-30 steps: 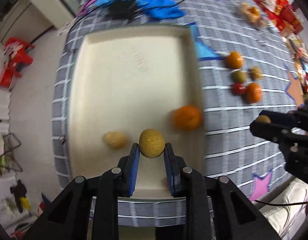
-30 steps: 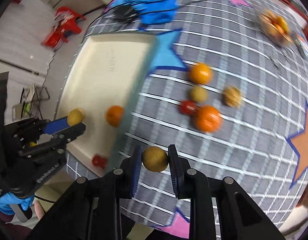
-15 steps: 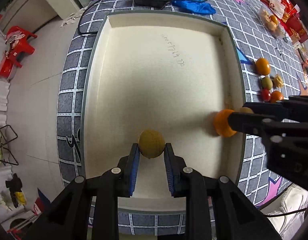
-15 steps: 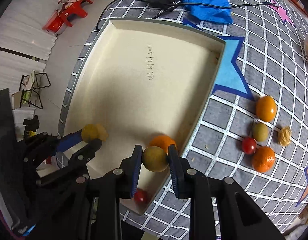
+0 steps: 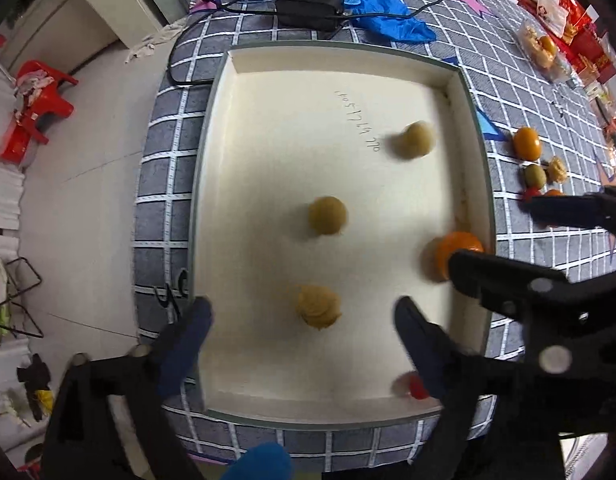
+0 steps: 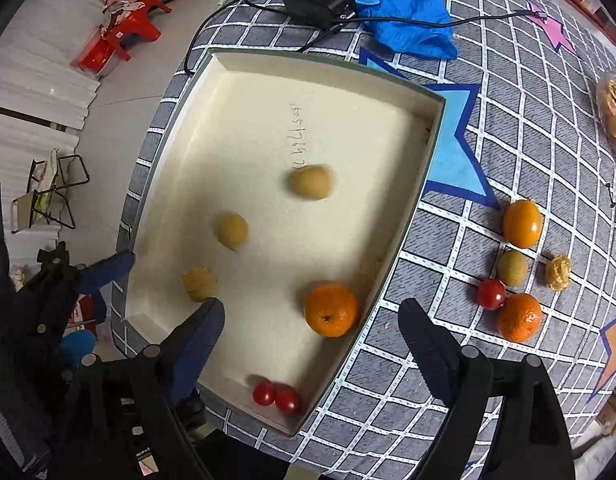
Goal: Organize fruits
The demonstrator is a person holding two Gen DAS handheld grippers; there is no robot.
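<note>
Two yellow-green fruits lie loose on the floor of the cream tray (image 5: 212, 184): one mid-tray (image 5: 327, 215), one nearer the far right wall (image 5: 414, 140), both blurred, so likely rolling, though I can't be sure. Also in the tray: a wrinkled tan fruit (image 5: 319, 306), an orange (image 6: 330, 309) close to the right wall, and two cherry tomatoes (image 6: 276, 397) touching each other at the near corner.

Left gripper (image 5: 302, 334) hangs over the near part of the tray, its jaws have just been opening and now stand wide, nothing between them; the wrinkled fruit sits below the gap, untouched. Right gripper (image 6: 310, 334) has also just been opening, wide now and empty, straddling the tray's right rim above the orange.

Outside the tray on the checked counter (image 6: 548, 128), a cluster waits: an oval orange fruit (image 6: 522, 223), a green one (image 6: 512, 267), a tan husked piece (image 6: 558, 271), a cherry tomato (image 6: 491, 294), a second orange (image 6: 519, 317). Farther back lie blue gloves (image 6: 404, 12) and a black adapter (image 6: 318, 4) with its cable.

Step in hand reads as release into the tray. To do it well: keep both sets of fingers wide, lift straight up so the tips don't knock the orange or wrinkled fruit, let the dropped fruits settle. Then the right goes for an edge piece of the cluster, closing across its middle without nudging neighbours.
</note>
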